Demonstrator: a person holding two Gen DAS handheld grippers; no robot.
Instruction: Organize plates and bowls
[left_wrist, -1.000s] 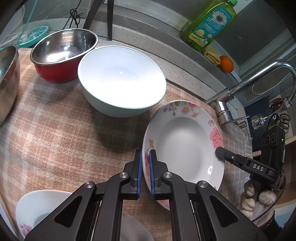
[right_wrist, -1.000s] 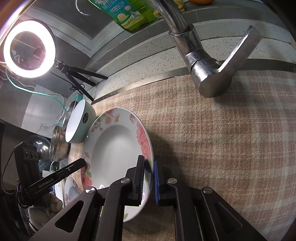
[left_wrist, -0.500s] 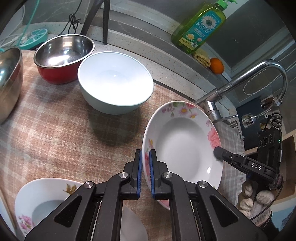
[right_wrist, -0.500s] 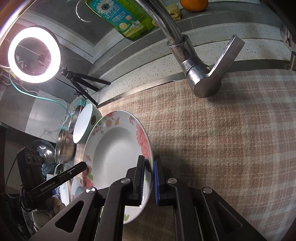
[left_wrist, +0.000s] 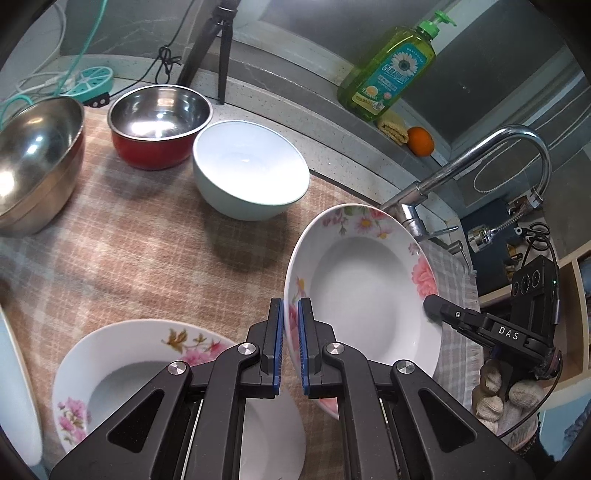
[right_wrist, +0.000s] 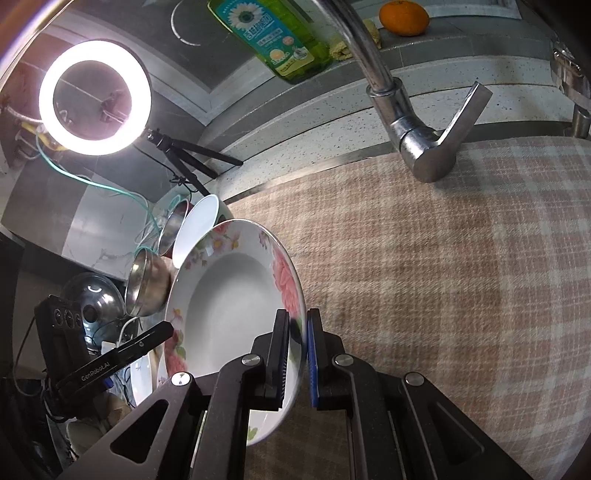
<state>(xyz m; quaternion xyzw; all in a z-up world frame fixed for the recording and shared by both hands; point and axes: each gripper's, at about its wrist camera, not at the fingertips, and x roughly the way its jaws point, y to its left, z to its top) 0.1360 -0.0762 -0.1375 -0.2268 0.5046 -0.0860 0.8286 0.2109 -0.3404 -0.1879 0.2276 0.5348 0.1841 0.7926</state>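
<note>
A deep white plate with pink flowers (left_wrist: 354, 291) is held tilted above the checked cloth. My left gripper (left_wrist: 290, 321) is shut on its near rim. My right gripper (right_wrist: 297, 332) is shut on the opposite rim of the same plate (right_wrist: 229, 295); its finger shows in the left wrist view (left_wrist: 476, 321). A second flowered plate (left_wrist: 147, 373) lies on the cloth below my left gripper. A pale blue-white bowl (left_wrist: 251, 173), a red steel-lined bowl (left_wrist: 159, 125) and a large steel bowl (left_wrist: 33, 162) stand further back.
A steel faucet (left_wrist: 476, 166) rises at the right behind the plate, its handle (right_wrist: 443, 140) close in the right wrist view. A green soap bottle (left_wrist: 391, 70) and an orange (left_wrist: 421, 140) sit on the ledge. A ring light (right_wrist: 94, 98) stands at the back left.
Both grippers have lifted the flowered plate up and back from the cloth. The second flowered plate has come into fuller view below my left gripper.
</note>
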